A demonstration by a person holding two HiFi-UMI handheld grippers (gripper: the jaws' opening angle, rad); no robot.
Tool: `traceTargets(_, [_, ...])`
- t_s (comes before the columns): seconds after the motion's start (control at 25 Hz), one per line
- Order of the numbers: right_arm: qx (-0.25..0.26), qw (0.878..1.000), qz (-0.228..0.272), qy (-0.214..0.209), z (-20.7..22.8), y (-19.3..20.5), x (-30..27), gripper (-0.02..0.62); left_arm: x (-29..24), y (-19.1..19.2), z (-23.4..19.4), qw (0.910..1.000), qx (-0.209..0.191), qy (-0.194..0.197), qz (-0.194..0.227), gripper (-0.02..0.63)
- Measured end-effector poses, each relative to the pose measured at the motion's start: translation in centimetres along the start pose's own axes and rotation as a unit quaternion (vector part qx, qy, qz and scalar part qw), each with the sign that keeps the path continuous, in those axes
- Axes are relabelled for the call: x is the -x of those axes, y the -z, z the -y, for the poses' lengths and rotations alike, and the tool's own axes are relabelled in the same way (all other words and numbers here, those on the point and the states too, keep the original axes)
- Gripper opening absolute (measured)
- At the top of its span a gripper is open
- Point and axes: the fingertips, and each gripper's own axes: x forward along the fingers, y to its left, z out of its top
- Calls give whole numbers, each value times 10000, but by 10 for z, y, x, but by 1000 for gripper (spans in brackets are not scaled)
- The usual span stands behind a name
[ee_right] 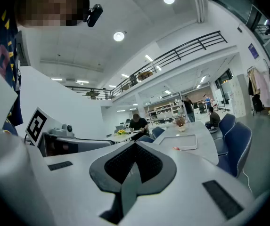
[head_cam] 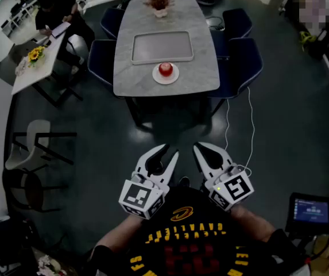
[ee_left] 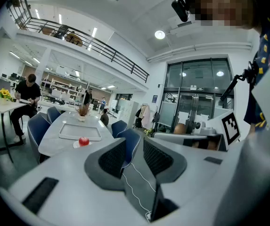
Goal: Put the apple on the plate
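A red apple (head_cam: 165, 68) rests on a small white plate (head_cam: 157, 79) at the near edge of a long grey table (head_cam: 204, 76). Both grippers hang close to my body, well short of the table and over the dark floor. The left gripper (head_cam: 171, 149) is open with nothing between its jaws; in the left gripper view the left gripper (ee_left: 134, 147) points past the distant apple (ee_left: 83, 141) and plate (ee_left: 76, 145). The right gripper (head_cam: 198, 147) is shut and empty, and in the right gripper view the right gripper (ee_right: 135, 144) has its jaw tips touching.
An empty grey tray (head_cam: 134, 49) lies behind the plate, and a potted plant (head_cam: 159, 2) stands at the table's far end. Blue chairs (head_cam: 244, 62) flank the table. A white cable (head_cam: 250, 125) trails across the floor. A seated person (head_cam: 55, 13) works at a side table on the left.
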Motion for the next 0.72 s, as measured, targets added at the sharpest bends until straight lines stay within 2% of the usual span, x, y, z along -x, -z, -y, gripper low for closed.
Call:
traceTargets(0.24, [0,10000,-49,-23,-2,1,-5,8,1,0,-5,10000,81,-41,-33,118])
traceTargets(0.52, [-372,9992,-96,114,14,9,-35,9,-13,2,-37,9995,295,-58,-103,118])
traceTargets(0.72, [-439,9983,-259,280,32,13,-67,9,-38,4,-63,9986,443,149,-230,118])
